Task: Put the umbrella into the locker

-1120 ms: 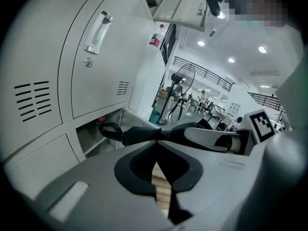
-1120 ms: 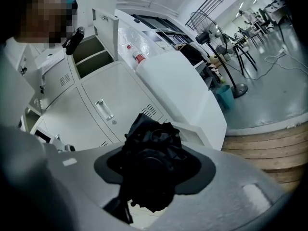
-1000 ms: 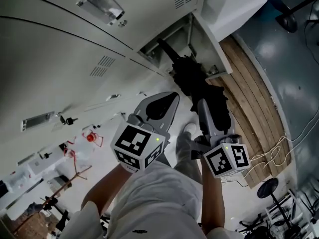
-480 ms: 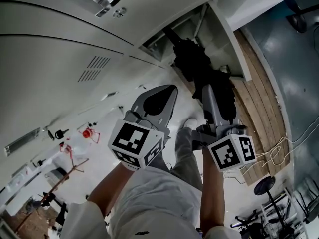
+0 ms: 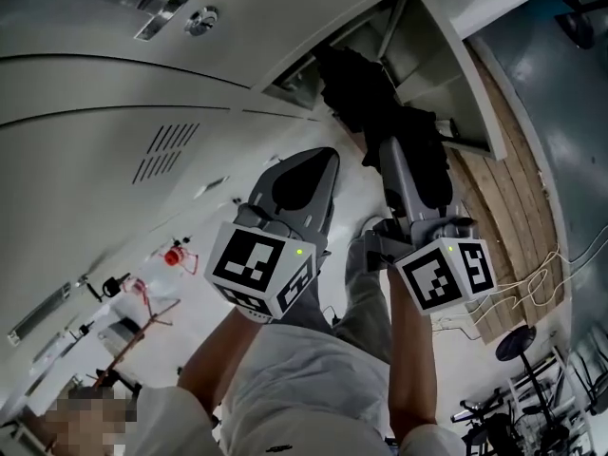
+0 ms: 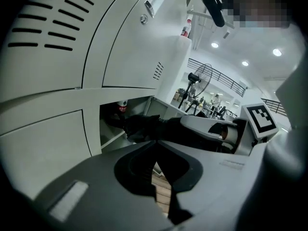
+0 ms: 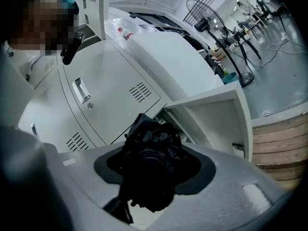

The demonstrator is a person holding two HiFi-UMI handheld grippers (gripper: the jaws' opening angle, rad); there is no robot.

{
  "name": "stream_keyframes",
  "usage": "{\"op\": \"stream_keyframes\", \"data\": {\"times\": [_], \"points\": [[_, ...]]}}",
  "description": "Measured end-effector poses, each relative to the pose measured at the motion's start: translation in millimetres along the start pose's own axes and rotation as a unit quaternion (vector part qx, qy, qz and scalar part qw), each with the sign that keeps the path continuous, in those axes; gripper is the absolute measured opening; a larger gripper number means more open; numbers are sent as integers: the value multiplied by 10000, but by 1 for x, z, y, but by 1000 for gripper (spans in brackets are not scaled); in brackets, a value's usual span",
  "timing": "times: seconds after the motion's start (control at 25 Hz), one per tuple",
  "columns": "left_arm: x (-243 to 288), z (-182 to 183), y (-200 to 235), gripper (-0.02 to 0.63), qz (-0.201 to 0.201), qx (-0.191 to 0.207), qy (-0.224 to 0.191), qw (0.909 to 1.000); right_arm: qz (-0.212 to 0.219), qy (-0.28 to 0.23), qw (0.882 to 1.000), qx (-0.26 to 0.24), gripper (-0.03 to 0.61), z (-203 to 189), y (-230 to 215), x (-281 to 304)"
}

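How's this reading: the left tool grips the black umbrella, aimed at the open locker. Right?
Wrong tool. It is the right tool that grips the black umbrella, aimed at the open locker. The right gripper view shows the umbrella clamped between its jaws. In the left gripper view, the left tool has its jaws together with nothing between them.

My left gripper (image 5: 321, 164) reaches forward, fingers (image 6: 96, 186) closed on nothing. Beside it, my right gripper (image 5: 401, 160) has its fingers clamped around the umbrella (image 7: 154, 167), both forearms stretched out.
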State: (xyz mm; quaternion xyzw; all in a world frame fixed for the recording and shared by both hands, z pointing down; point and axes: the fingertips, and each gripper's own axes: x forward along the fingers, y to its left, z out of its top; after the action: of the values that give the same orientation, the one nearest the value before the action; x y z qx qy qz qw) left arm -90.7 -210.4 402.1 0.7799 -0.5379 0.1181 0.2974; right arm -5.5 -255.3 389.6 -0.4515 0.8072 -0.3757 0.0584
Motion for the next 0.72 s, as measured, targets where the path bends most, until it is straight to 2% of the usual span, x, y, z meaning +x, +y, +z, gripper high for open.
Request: {"op": "stream_keyframes", "data": {"times": [0.72], "points": [[22, 4, 33, 18, -46, 34, 192, 9998, 151, -57, 9998, 104, 241, -20, -6, 59]]}}
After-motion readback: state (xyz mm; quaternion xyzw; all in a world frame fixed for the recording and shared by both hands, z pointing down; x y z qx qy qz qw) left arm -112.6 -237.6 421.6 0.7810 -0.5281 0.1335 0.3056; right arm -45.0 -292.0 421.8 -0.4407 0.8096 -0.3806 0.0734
